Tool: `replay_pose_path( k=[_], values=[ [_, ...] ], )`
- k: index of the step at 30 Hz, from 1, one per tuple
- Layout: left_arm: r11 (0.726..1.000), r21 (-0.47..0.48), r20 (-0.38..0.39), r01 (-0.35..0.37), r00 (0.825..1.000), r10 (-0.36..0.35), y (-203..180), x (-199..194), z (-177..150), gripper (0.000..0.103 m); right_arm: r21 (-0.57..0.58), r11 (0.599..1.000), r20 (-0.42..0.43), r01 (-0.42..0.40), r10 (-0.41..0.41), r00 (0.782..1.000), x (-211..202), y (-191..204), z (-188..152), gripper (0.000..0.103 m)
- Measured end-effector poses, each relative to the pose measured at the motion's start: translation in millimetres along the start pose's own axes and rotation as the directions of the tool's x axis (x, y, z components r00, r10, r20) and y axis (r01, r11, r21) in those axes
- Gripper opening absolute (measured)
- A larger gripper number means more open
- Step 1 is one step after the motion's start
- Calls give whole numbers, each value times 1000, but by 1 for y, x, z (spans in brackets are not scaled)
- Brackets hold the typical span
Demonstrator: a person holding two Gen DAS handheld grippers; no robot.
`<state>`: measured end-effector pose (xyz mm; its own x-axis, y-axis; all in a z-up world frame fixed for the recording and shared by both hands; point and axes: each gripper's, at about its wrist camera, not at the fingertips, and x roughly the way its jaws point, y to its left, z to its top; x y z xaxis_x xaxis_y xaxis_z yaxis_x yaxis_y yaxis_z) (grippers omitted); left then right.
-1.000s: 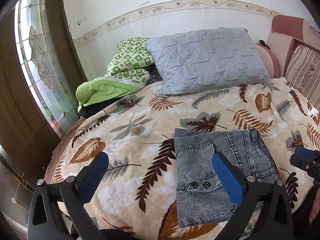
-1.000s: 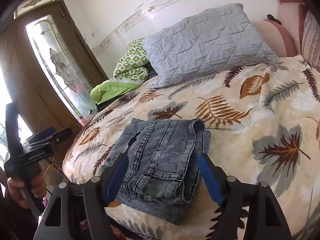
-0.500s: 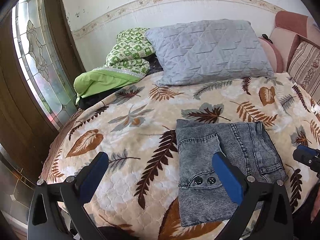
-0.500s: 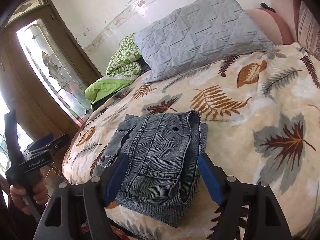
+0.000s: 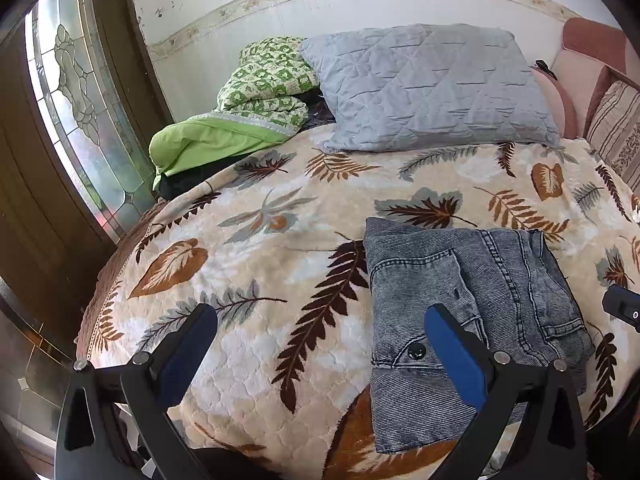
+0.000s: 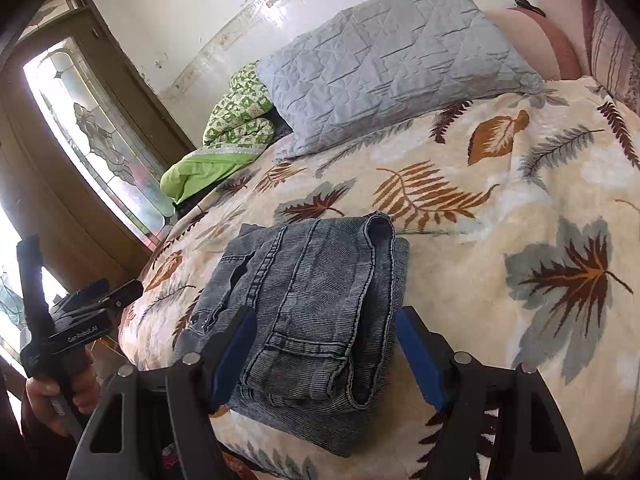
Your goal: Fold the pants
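Leaf-printed bedding (image 5: pixel 248 264) carries folded pants (image 6: pixel 316 300), lying lengthwise ahead between the spread, empty right tool (image 6: pixel 324 356); the left tool (image 5: pixel 320 344), also spread, is offset leftward.

Landmark: folded grey denim pants (image 5: pixel 472 300), on leaf-print bedspread (image 5: pixel 260 272) near front bed edge. Behind pants: grey quilted pillow (image 5: pixel 432 88) against wall. Behind-left of pants, beside pillow: folded green patterned quilt (image 5: pixel 256 100). Far left of pants: leaded-glass wooden door (image 5: pixel 80 128). Behind-right of pants: striped cushion (image 5: pixel 616 128).
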<state>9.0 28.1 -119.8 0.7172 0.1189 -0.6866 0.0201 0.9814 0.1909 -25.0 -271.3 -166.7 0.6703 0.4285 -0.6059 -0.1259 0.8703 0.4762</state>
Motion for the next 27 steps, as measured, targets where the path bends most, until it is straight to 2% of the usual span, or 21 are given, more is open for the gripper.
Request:
replay_pose_path(
  k=[27],
  values=[
    [999, -38, 5, 7, 1000, -7, 8, 3, 2, 103, -5, 1000, -20, 4, -4, 1000, 9, 2, -2, 75]
  ],
)
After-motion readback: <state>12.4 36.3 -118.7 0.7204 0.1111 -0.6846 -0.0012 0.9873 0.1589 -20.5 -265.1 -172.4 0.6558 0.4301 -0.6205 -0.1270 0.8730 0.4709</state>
